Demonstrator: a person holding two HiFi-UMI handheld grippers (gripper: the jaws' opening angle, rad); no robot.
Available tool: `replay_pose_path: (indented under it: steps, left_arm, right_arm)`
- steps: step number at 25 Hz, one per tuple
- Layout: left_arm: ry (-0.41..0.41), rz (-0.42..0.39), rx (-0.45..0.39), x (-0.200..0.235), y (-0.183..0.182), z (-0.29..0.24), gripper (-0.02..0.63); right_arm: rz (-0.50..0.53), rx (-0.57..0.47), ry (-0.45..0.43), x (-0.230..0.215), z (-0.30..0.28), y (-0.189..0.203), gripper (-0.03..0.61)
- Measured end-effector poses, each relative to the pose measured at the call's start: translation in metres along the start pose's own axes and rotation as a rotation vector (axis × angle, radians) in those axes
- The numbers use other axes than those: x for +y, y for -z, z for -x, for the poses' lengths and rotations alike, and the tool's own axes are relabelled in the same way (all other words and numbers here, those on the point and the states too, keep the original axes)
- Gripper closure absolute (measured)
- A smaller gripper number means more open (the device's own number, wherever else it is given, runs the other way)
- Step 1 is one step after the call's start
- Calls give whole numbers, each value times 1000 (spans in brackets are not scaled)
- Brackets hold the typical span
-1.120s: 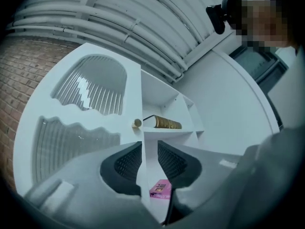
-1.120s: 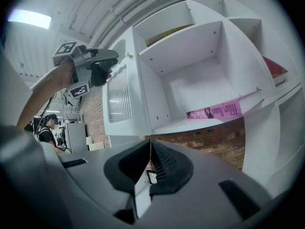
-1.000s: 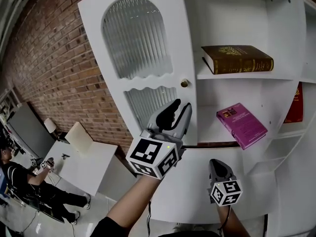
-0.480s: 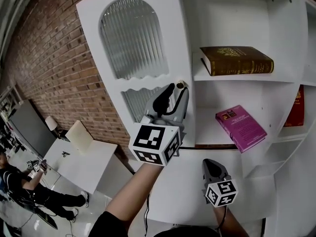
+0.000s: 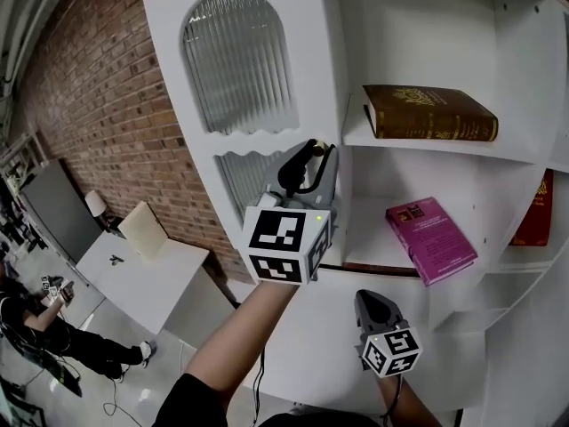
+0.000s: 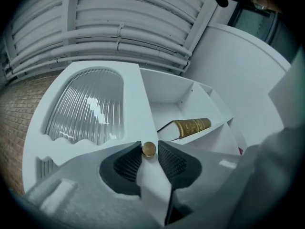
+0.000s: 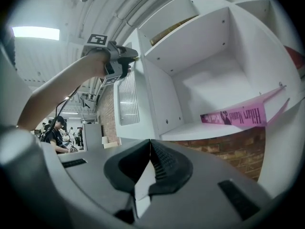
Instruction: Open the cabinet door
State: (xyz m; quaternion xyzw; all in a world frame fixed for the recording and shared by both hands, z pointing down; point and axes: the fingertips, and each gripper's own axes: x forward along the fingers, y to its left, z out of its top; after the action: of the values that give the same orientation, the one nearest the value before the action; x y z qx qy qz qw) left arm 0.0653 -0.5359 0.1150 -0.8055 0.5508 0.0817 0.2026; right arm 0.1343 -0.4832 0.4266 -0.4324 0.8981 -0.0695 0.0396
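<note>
White cabinet door with arched ribbed glass [image 5: 307, 78] looks unopened, though I can't be sure. Left hand-held gripper [image 5: 320, 149] is at the door's right edge. Its jaws are wide and have just been closing, with the small brass knob [image 6: 149, 149] between them, unclamped. Right hand-held gripper [image 7: 149, 143], below the door, is closed and empty. Remaining: grip, pull.

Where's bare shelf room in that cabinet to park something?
The middle shelf is bare between the cabinet door and the leaning magenta book. On the upper shelf the brown book leaves only a strip at its left. It is crowded at the knob: the left tongs straddle it, jaws just closing further.
</note>
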Motion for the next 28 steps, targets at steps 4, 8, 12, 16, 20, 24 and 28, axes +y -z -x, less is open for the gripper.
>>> replay_pose_path:
  steps: [4, 8, 12, 16, 20, 24, 28]
  left_arm:
    - [-33, 21, -26, 3, -4, 5, 522]
    - [-36, 56, -51, 3, -9, 17, 523]
    - [-13, 61, -50, 1, -12, 26, 525]
    - [3, 61, -45, 0, -14, 31, 525]
    - [12, 71, -43, 0, -15, 33, 525]
    - [34, 75, -33, 0, -16, 35, 525]
    - [57, 95, -27, 0, -17, 38, 525]
  right_arm:
    - [37, -12, -55, -1, -4, -8, 577]
    - [39, 13, -140, 8, -13, -8, 530]
    - [69, 59, -194, 16, -27, -3, 426]
    - [85, 76, -206, 17, -47, -1, 408]
    - [102, 72, -224, 21, -61, -3, 411]
    - [120, 85, -242, 27, -72, 0, 423]
    - [121, 76, -231, 25, -71, 0, 489]
